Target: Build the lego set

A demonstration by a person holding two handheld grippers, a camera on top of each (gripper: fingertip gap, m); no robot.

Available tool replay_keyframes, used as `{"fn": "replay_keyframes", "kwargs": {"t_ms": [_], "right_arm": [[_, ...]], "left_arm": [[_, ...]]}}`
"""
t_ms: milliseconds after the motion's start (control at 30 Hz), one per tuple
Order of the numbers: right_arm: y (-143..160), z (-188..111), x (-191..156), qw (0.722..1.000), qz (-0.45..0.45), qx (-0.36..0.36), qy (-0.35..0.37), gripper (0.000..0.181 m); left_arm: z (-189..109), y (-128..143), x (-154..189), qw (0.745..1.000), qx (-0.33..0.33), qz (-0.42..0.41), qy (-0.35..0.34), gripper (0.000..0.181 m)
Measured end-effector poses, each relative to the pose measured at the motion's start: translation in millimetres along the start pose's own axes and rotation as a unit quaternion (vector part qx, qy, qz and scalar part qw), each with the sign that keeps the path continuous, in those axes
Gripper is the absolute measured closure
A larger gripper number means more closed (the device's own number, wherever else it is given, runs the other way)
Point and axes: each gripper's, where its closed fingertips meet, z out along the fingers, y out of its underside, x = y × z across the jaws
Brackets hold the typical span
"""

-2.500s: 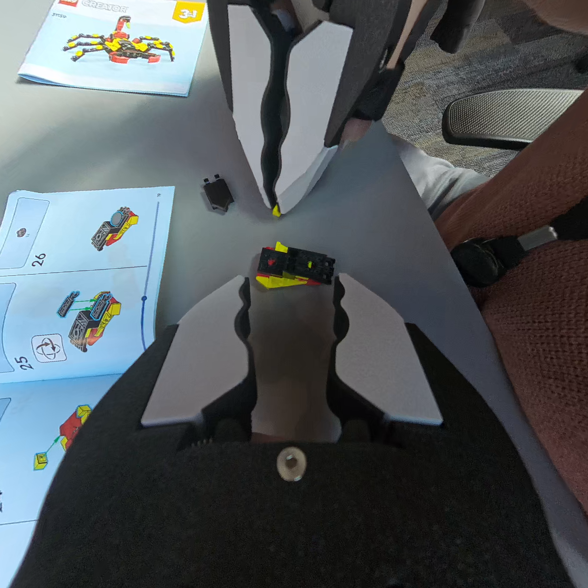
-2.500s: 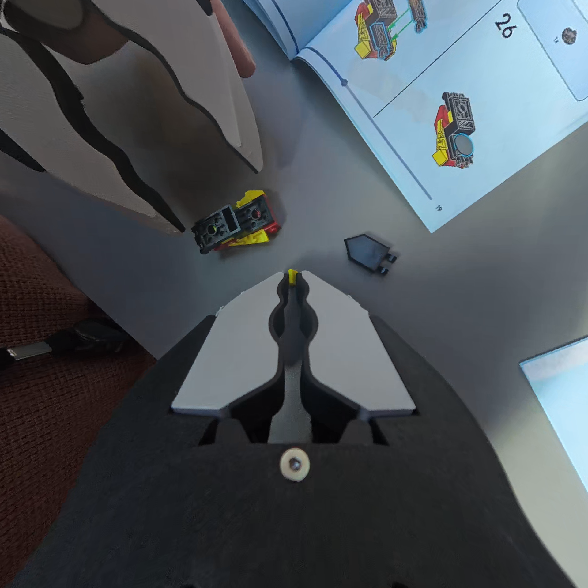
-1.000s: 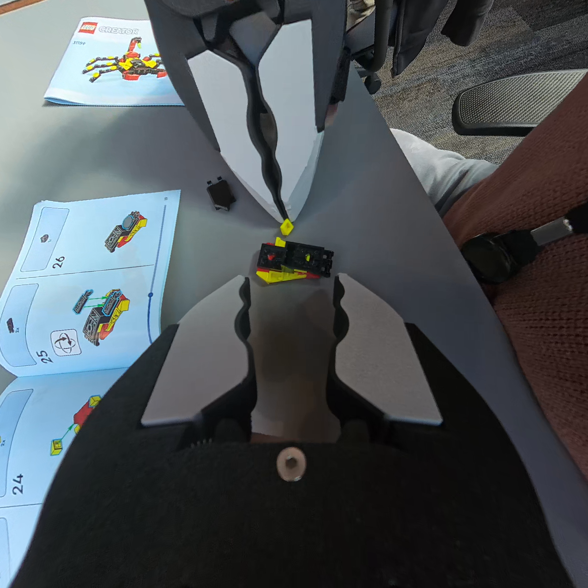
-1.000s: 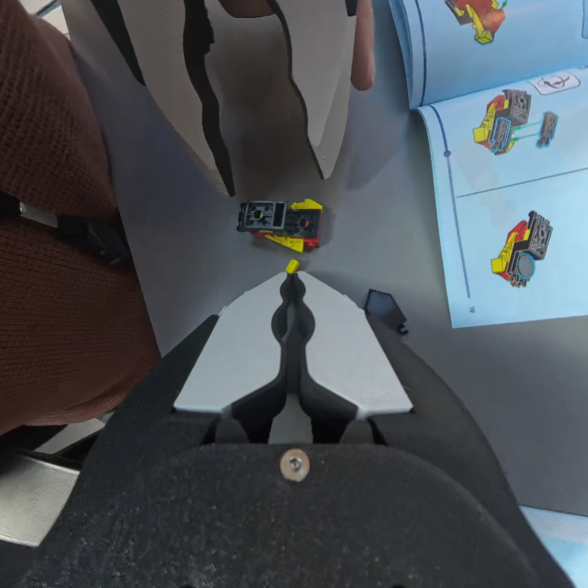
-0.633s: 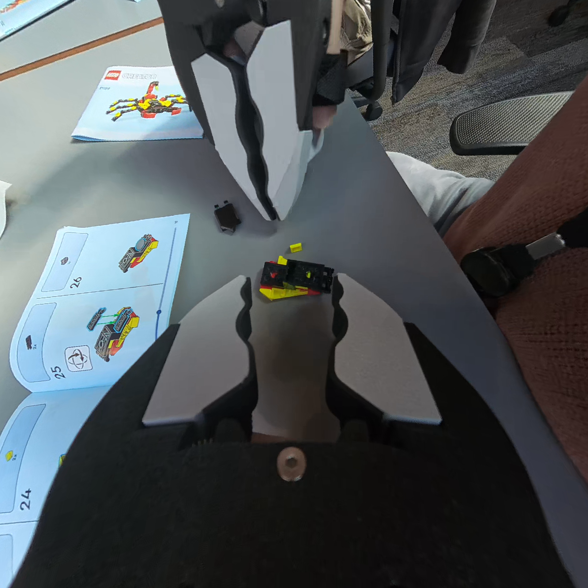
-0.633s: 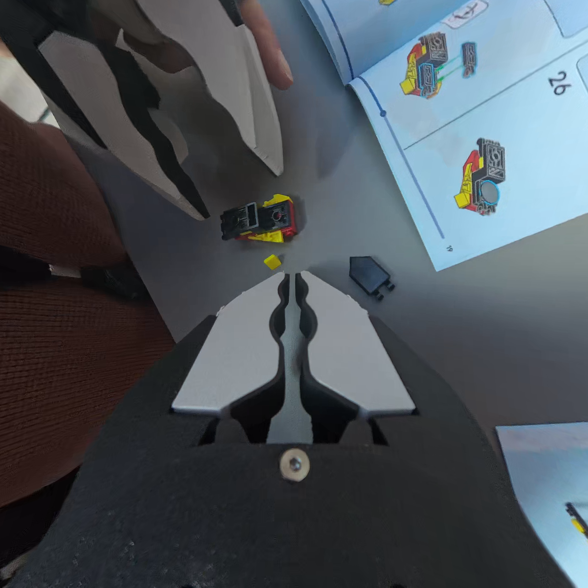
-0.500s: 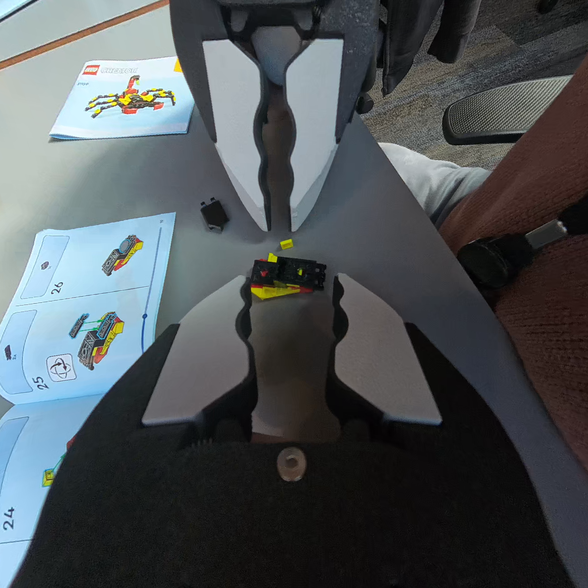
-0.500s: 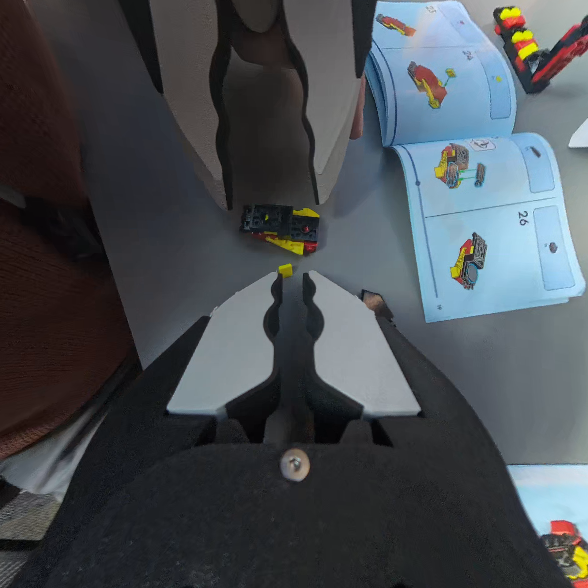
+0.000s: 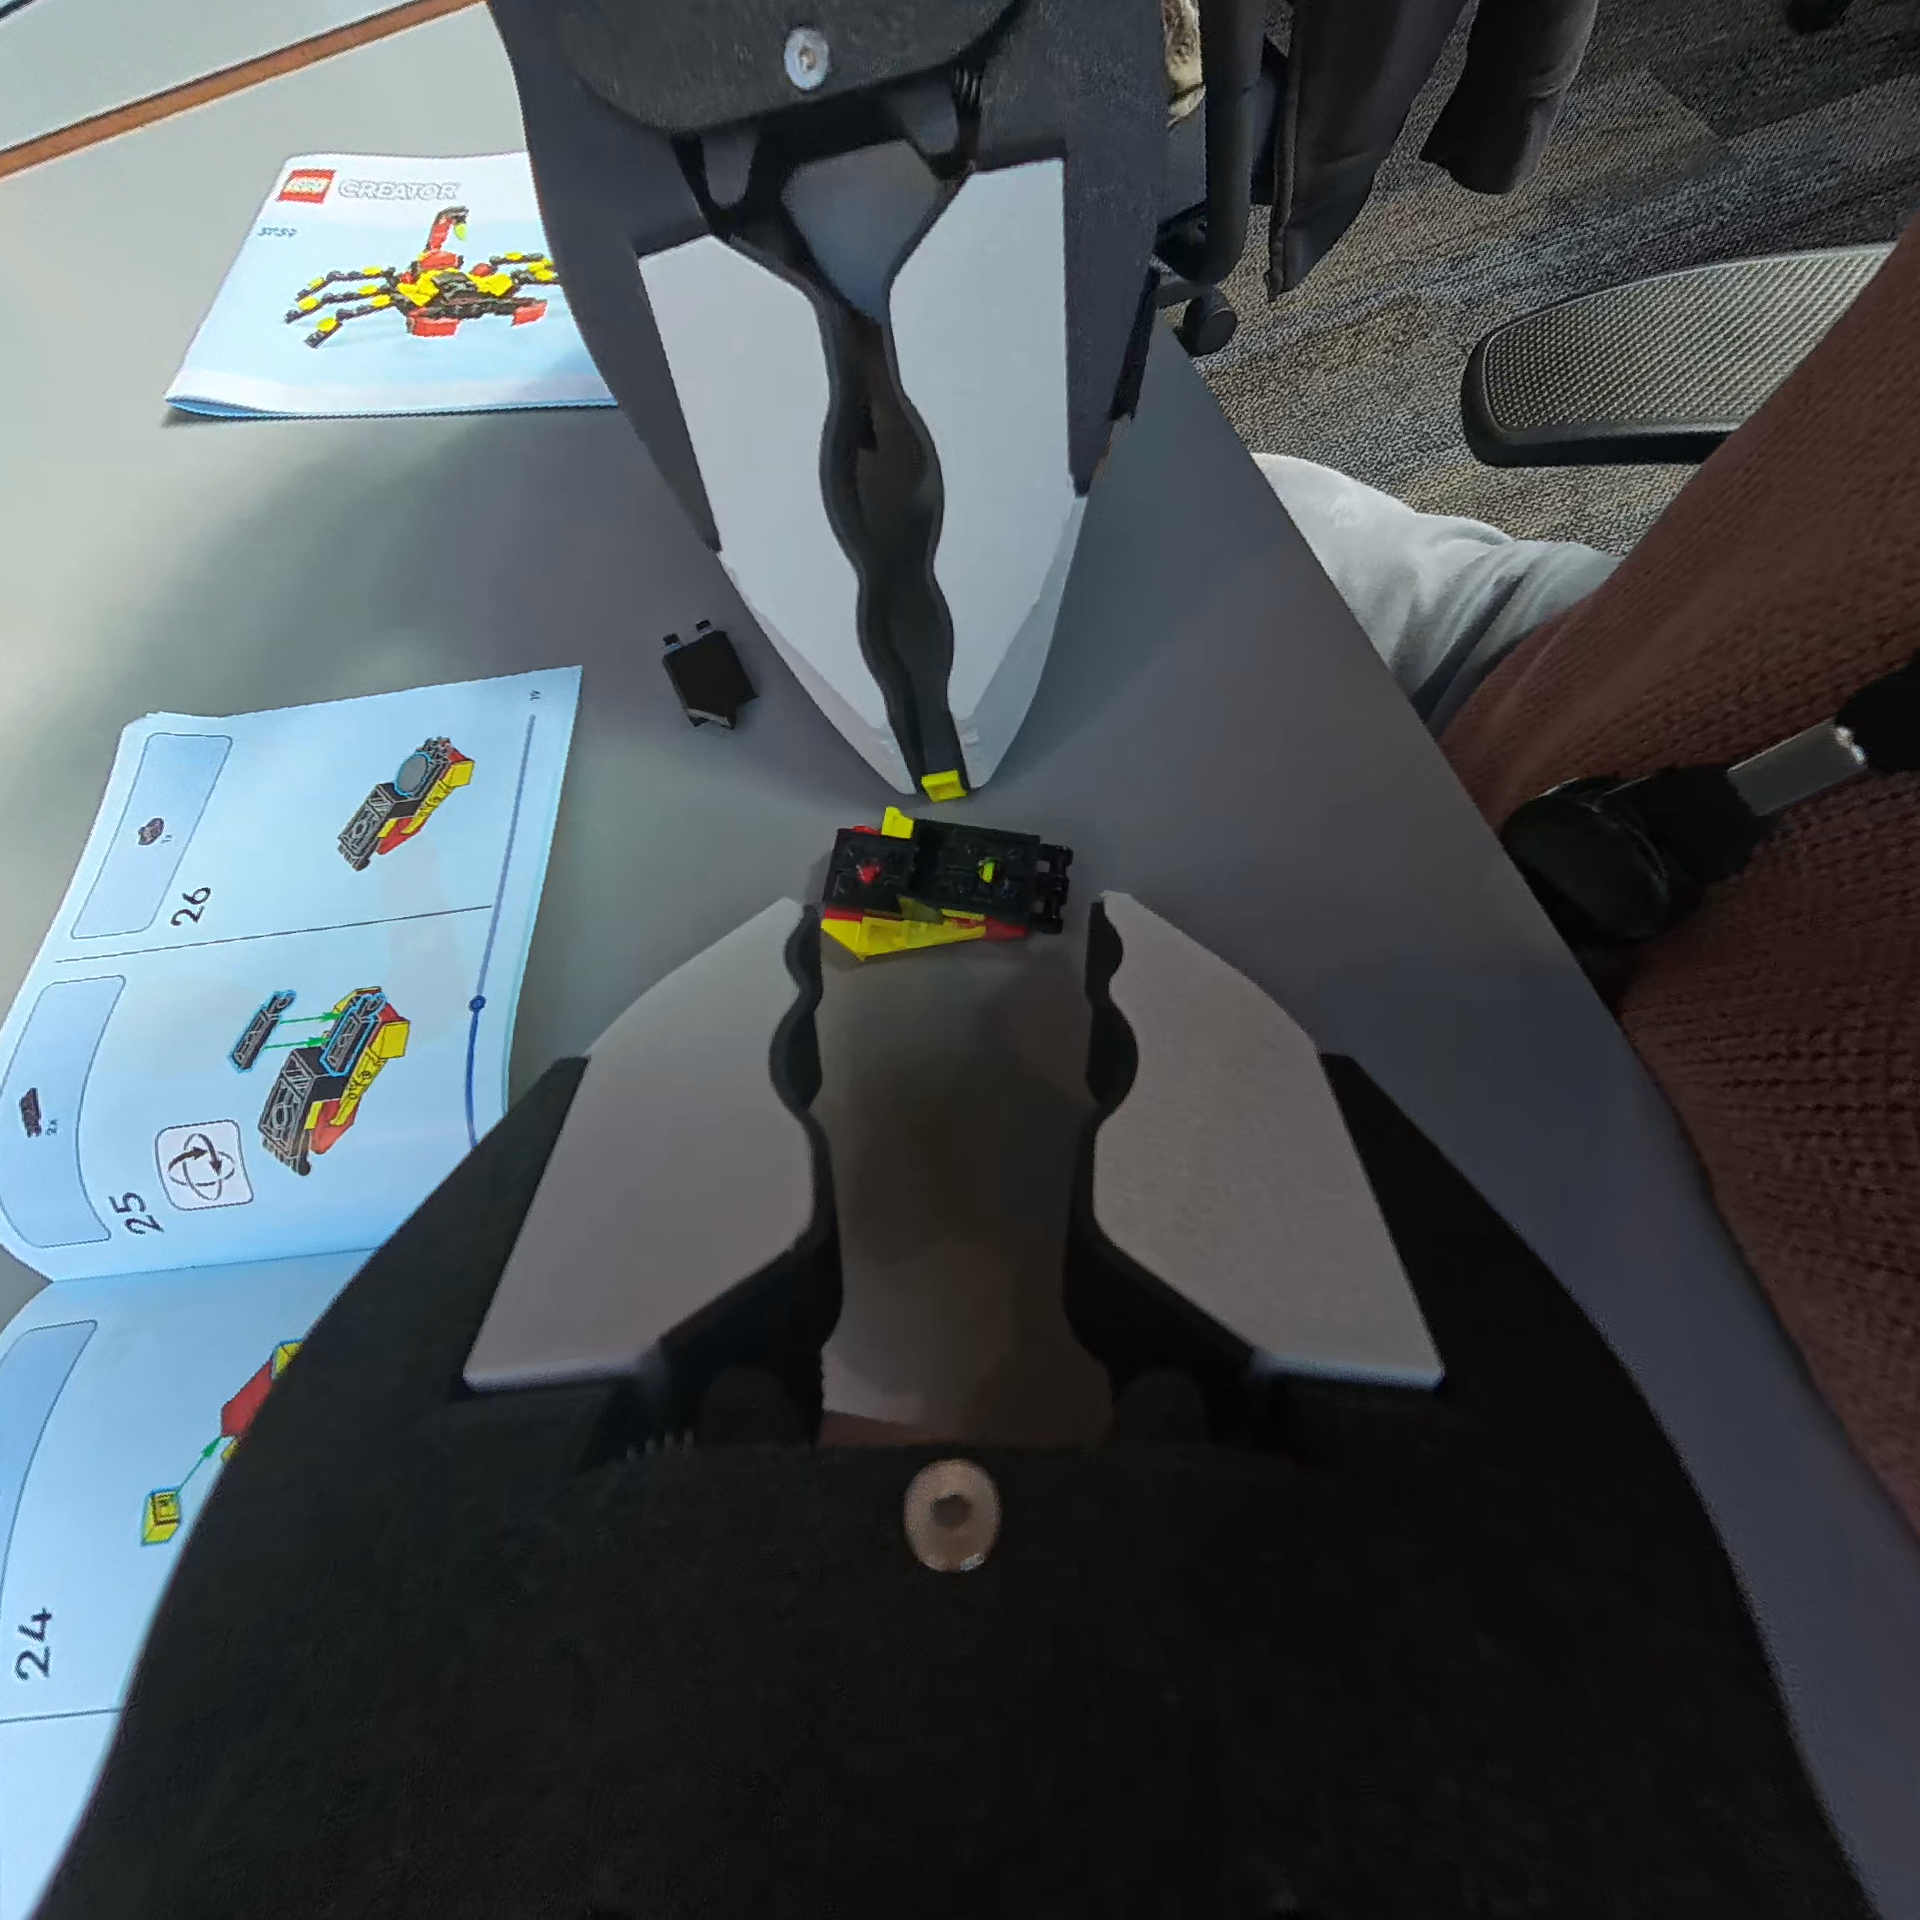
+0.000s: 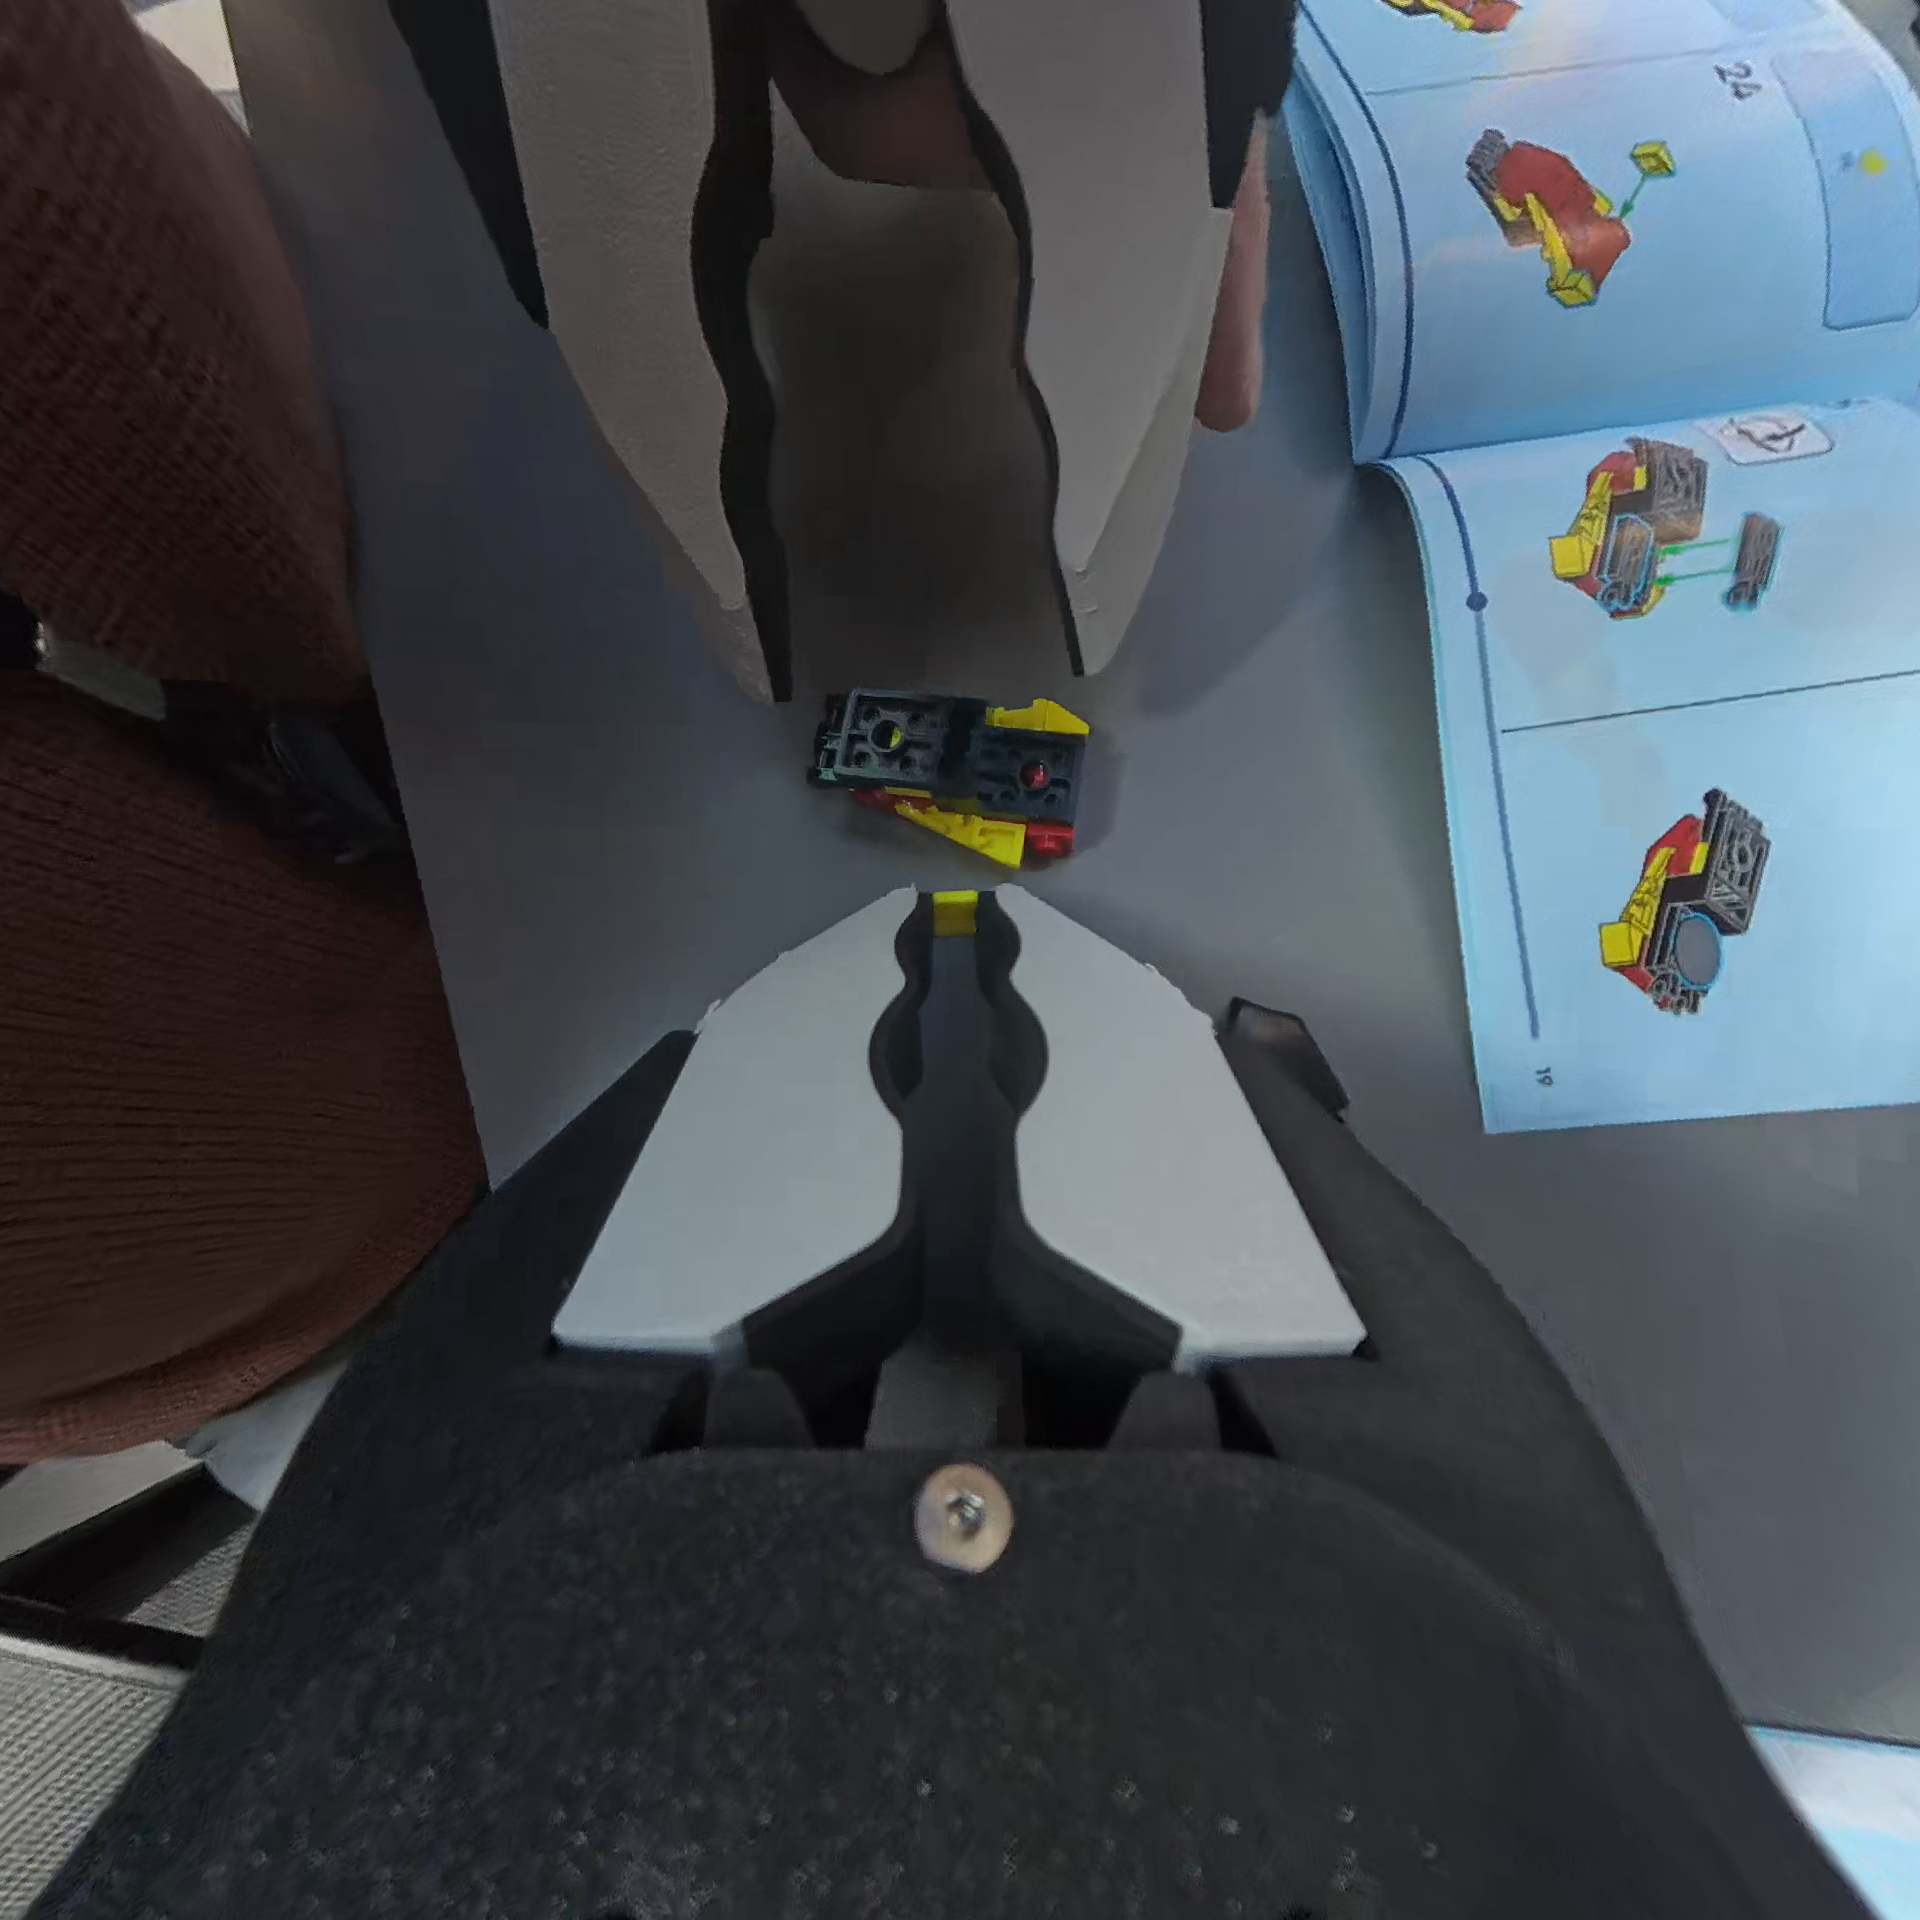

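A small black, red and yellow lego assembly (image 9: pixel 945 883) lies on the grey table, also in the right wrist view (image 10: pixel 951 774). My left gripper (image 9: pixel 951 914) is open and empty, its fingertips just on either side of the assembly's near edge; it shows opposite in the right wrist view (image 10: pixel 920 675). My right gripper (image 10: pixel 954 909) is shut on a tiny yellow piece (image 10: pixel 954 912) at its tips, just short of the assembly. It comes from the far side in the left wrist view (image 9: pixel 940 774), with the yellow piece (image 9: pixel 943 784) at its tips.
A loose black piece (image 9: pixel 707 681) lies left of the right gripper, half hidden in the right wrist view (image 10: pixel 1273 1039). An open instruction booklet (image 9: pixel 291 935) lies at left, a closed one (image 9: pixel 395 291) farther back. A brown-sleeved arm (image 9: pixel 1766 987) lies along the table's right edge. The tips of both grippers are at nearly the same place.
The yellow piece lay loose on the table with the right gripper slightly open over it. Now the right gripper has shut on it again. The left gripper stayed open by the assembly.
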Motion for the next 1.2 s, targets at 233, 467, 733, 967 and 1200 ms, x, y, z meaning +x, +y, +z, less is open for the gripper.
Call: {"fn": "replay_keyframes", "kwargs": {"t_ms": [233, 467, 733, 967, 1200], "right_arm": [[-11, -5, 13, 0.953, 0.292, 0.043, -0.063, 0.174], [-7, -2, 13, 0.956, 0.285, 0.029, -0.059, 0.173], [-40, -26, 9, 0.877, 0.396, 0.169, -0.215, 0.174], [-64, -63, 13, 0.811, 0.419, 0.256, -0.317, 0.174], [-65, -60, -1, 0.819, 0.407, 0.205, -0.348, 0.174]], "left_arm": [[0, 0, 1, 1.0, -0.004, 0.022, 0.009, 0.132], [5, -1, 2, 0.999, -0.004, 0.041, 0.017, 0.132], [3, -23, -17, 0.99, 0.058, 0.123, -0.034, 0.133], [-14, -61, -26, 0.969, 0.16, 0.167, -0.087, 0.151], [-19, -72, -22, 0.966, 0.202, 0.153, -0.05, 0.157]]}}
